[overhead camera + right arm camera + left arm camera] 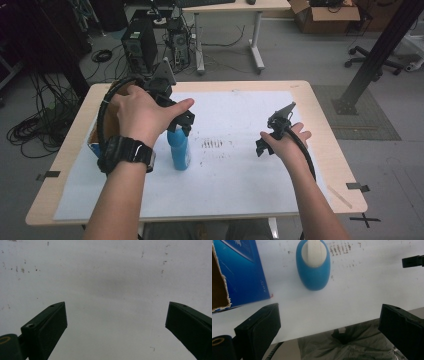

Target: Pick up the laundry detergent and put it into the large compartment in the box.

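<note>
upright on the surface stands a blue bottle with a white cap; both tools, left and right, gape released.

A: Soft, even room light in the high view; the white sheet on the table reads bright without glare, and the far-left corner falls dark.

B: Shadows?

A: Faint. A diffuse grey patch on the sheet in the right gripper view. The left tool and right tool look soft, nearly featureless black. All three pictures are slightly grainy.
</note>
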`<control>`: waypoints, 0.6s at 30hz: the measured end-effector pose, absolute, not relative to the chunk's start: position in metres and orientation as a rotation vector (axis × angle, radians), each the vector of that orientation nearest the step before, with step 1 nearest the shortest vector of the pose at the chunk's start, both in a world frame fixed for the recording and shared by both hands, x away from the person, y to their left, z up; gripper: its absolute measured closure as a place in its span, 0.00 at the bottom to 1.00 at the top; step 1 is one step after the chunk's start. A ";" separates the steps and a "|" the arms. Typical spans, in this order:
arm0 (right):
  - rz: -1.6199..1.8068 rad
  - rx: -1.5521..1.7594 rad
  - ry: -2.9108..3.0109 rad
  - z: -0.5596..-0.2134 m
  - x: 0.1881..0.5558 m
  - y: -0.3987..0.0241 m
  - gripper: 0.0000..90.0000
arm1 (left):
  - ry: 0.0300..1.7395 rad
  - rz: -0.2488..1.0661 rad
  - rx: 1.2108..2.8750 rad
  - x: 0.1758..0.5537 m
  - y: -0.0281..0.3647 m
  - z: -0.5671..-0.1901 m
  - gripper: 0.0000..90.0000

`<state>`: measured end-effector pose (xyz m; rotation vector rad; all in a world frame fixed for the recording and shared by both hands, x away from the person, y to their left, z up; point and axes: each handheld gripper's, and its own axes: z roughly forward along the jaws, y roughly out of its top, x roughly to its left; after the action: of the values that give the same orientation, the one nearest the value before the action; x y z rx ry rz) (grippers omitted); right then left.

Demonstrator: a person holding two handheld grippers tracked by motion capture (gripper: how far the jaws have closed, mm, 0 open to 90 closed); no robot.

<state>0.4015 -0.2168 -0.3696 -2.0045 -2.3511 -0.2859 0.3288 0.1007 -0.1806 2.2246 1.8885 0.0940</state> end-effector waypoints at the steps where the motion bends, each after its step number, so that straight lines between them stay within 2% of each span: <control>1: -0.286 -2.005 -2.351 -0.370 0.401 -0.217 0.04 | 1.888 0.094 2.225 0.329 0.101 -0.181 0.05; 18: -0.307 -2.010 -2.336 -0.366 0.399 -0.218 0.04 | 1.893 0.102 2.221 0.329 0.101 -0.178 0.05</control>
<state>0.3985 -0.2181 -0.3663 -2.0099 -2.3358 -0.3074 0.3287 0.1010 -0.1783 2.2209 1.8935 0.1017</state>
